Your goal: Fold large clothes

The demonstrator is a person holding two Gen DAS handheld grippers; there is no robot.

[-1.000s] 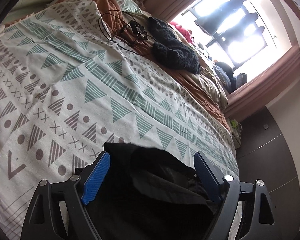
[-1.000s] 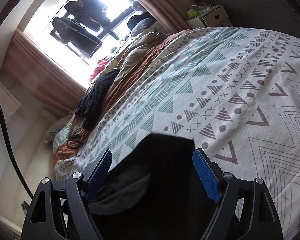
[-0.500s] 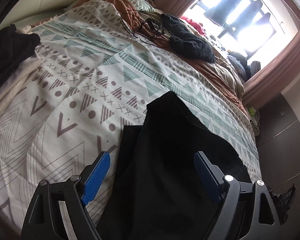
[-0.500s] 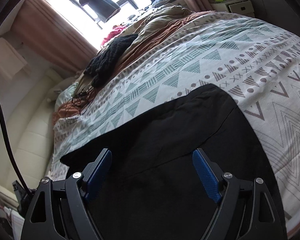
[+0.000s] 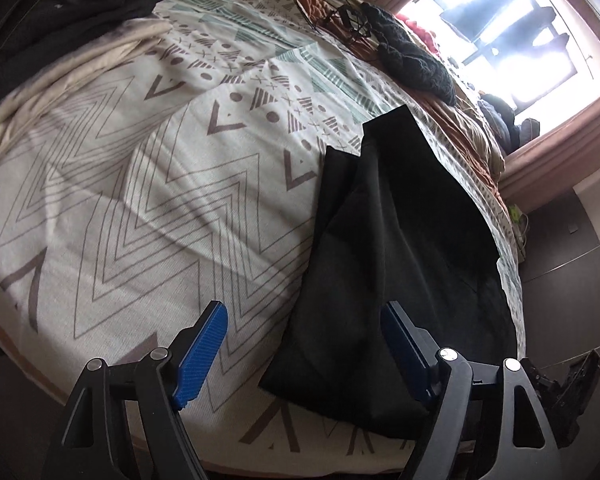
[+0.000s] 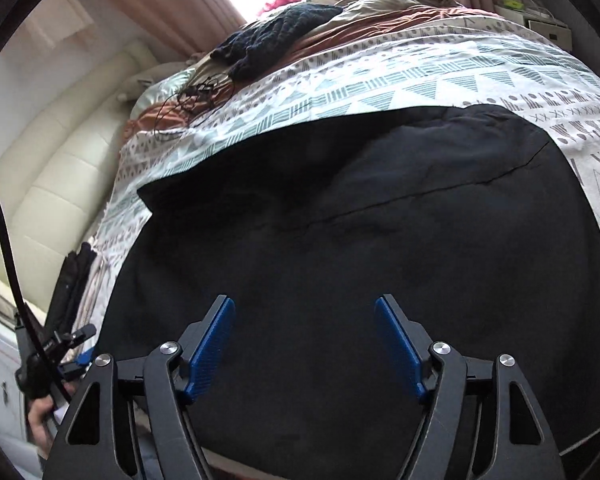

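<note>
A large black garment (image 5: 396, 248) lies spread on the patterned bedspread (image 5: 148, 184), reaching the near edge of the bed. It fills most of the right wrist view (image 6: 360, 248), with a fold line across its upper part. My left gripper (image 5: 304, 340) is open and empty, above the garment's left edge near the bed's front. My right gripper (image 6: 304, 336) is open and empty, above the middle of the garment.
A pile of black and cream clothes (image 5: 72, 28) lies at the far left of the bed. A dark knitted item (image 5: 416, 60) and tangled cables (image 5: 340, 12) lie near the window. A padded headboard (image 6: 48, 160) runs along the left. The other gripper (image 6: 52, 356) shows at lower left.
Both grippers have pulled back towards the front edge of the bed. The black garment, bunched between the fingers a second ago, now lies spread flat on the bedspread.
</note>
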